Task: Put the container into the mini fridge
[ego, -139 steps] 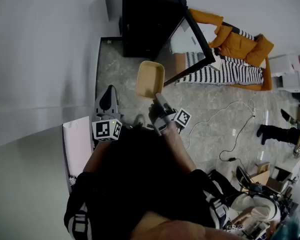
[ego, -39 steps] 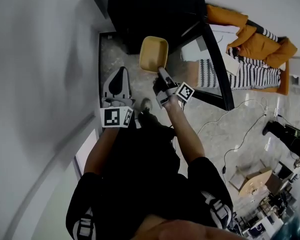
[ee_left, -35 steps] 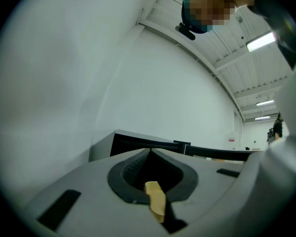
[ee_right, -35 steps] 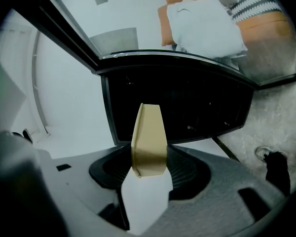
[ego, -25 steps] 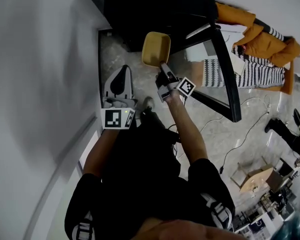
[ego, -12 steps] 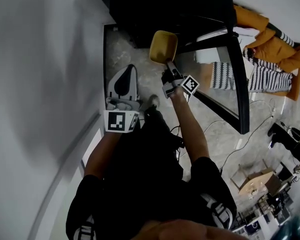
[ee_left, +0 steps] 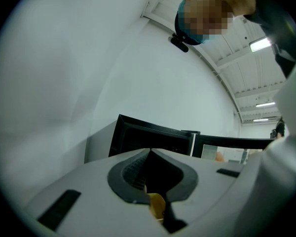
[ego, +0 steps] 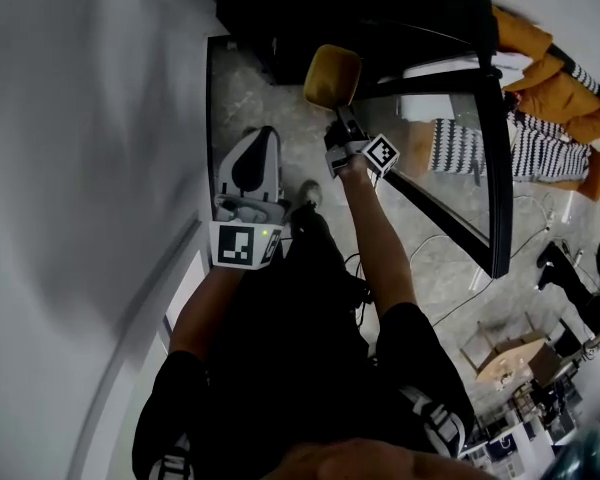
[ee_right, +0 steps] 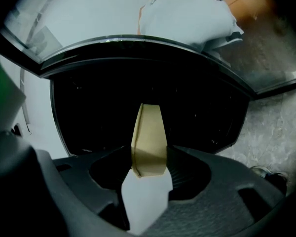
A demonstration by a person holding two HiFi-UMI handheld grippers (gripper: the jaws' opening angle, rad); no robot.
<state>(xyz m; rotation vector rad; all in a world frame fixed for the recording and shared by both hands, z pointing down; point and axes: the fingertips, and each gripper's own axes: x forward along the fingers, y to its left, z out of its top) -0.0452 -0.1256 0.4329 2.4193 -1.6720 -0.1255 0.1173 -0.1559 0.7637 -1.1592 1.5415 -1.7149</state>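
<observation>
Right gripper view: tan container (ee_right: 148, 132) edge-on before the open mini fridge (ee_right: 207, 112).
Your right gripper (ee_right: 149, 154) clamped its wall; it looked light, stiff, probably slick, best gripped deep. Your left gripper (ee_left: 149, 151) was closed, empty.

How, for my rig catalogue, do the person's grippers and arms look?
The left gripper and right gripper are grey tapered shells with dark ribbed pads. Each carries a white cube with black square markers; the left cube shows a green light. Sleeves are short and black.
</observation>
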